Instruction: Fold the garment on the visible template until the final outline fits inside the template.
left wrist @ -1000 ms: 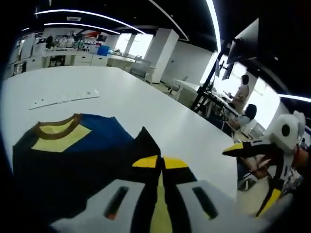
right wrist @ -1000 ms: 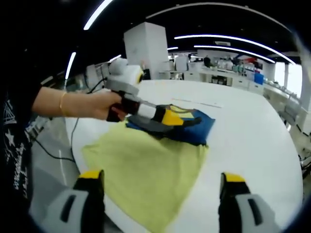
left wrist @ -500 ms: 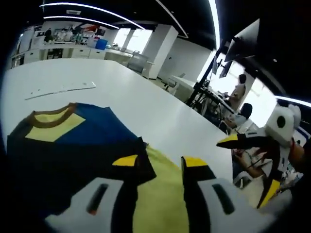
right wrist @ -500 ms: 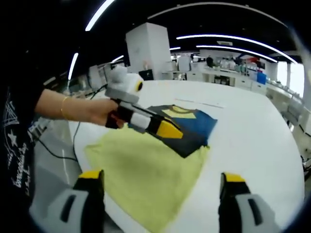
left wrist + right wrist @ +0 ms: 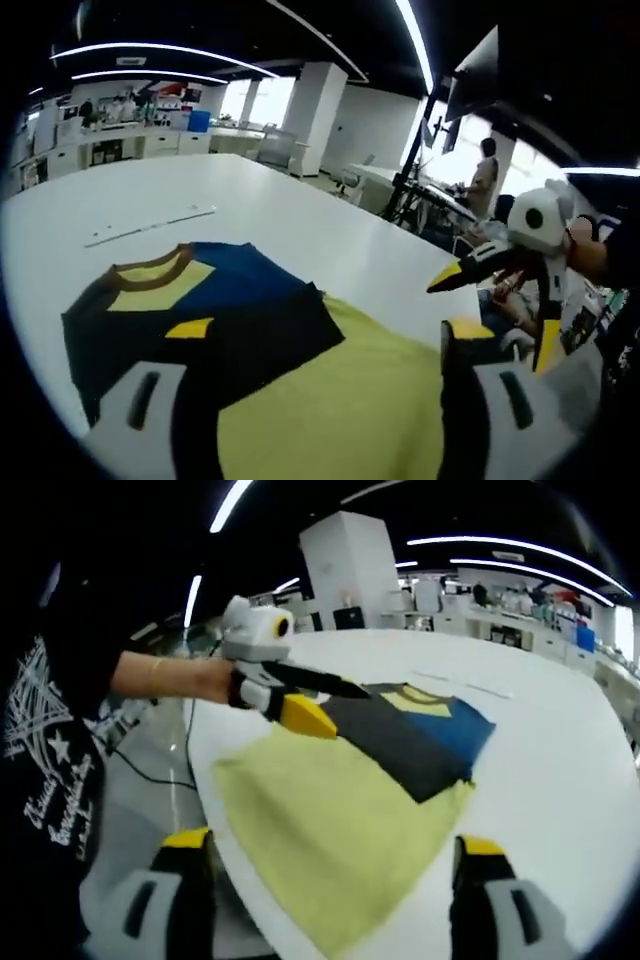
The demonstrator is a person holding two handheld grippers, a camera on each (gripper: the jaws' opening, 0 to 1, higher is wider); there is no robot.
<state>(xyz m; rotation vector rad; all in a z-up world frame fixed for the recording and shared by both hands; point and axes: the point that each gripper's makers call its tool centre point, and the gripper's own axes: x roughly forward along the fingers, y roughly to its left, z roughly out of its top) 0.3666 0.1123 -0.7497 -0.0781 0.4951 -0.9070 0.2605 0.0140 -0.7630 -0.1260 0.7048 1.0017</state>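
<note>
I see the garment (image 5: 375, 780) flat on the white table (image 5: 560, 750), ahead of both tongs. Its long axis runs away from my right tongs (image 5: 330, 875), collar at the far end. Left tongs (image 5: 320, 702) hover wide over the near-left edge, nearer; right tongs wide, empty. I cannot make out the template.
</note>
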